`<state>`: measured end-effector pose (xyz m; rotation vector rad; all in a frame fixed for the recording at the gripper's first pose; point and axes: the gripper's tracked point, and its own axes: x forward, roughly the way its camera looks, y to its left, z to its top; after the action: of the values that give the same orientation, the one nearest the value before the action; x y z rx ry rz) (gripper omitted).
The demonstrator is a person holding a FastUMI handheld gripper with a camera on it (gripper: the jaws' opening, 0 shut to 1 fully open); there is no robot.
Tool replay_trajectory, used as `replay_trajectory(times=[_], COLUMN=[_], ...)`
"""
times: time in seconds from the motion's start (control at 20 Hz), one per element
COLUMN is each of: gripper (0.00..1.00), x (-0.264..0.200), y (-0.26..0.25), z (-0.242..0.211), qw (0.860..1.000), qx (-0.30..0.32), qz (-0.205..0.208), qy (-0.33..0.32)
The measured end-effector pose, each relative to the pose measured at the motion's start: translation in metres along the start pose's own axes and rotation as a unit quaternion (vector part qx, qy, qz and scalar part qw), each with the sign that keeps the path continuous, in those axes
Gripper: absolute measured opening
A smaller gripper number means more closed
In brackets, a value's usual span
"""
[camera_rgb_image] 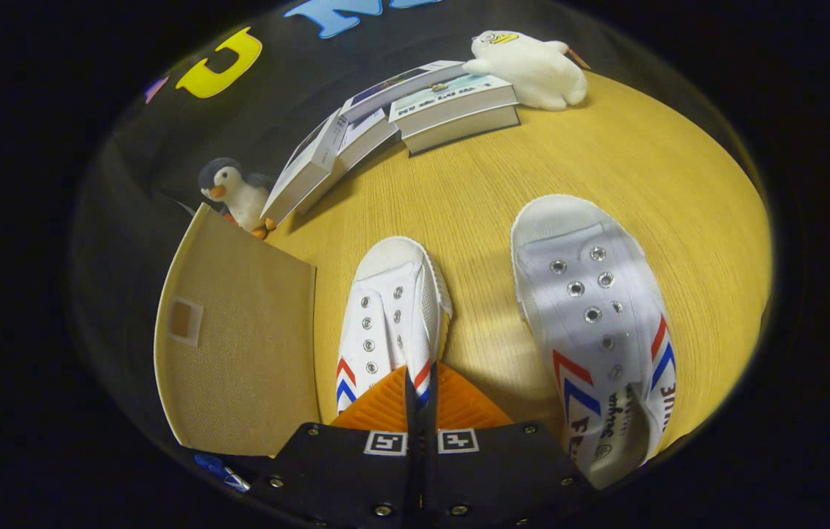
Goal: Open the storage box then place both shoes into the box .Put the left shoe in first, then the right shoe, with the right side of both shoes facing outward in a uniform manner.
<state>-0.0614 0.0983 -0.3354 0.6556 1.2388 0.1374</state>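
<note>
Your counter [503,191] carries the storage box [238,338], its lid open, just left of the tongs [420,393]. The right shoe [595,323] lies off to their right, toe pointing away. The left shoe [392,316] runs straight ahead — its long axis in line with the tongs, heel end between them. They're nearly closed and seem to pinch its heel edge.

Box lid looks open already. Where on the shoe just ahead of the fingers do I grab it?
Gripper appears shut. Take the nearer shoe by its heel collar, probably from above and behind: its toe points away, and the rim at the opening is thin enough to pinch.
</note>
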Motion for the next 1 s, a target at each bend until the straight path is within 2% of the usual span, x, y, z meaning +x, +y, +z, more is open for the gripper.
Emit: replay_trajectory(times=[0.15, 0.45, 0.75, 1.0], gripper=[0.0, 0.0, 0.0, 0.0], x=[-0.009, -0.045, -0.082, -0.086], y=[0.01, 0.057, 0.119, 0.165], z=[0.002, 0.033, 0.069, 0.07], qw=[0.999, 0.995, 0.989, 0.986], qx=[0.034, 0.061, 0.05, 0.028], qz=[0.025, 0.075, 0.116, 0.137], qy=[-0.007, -0.04, -0.079, -0.088])
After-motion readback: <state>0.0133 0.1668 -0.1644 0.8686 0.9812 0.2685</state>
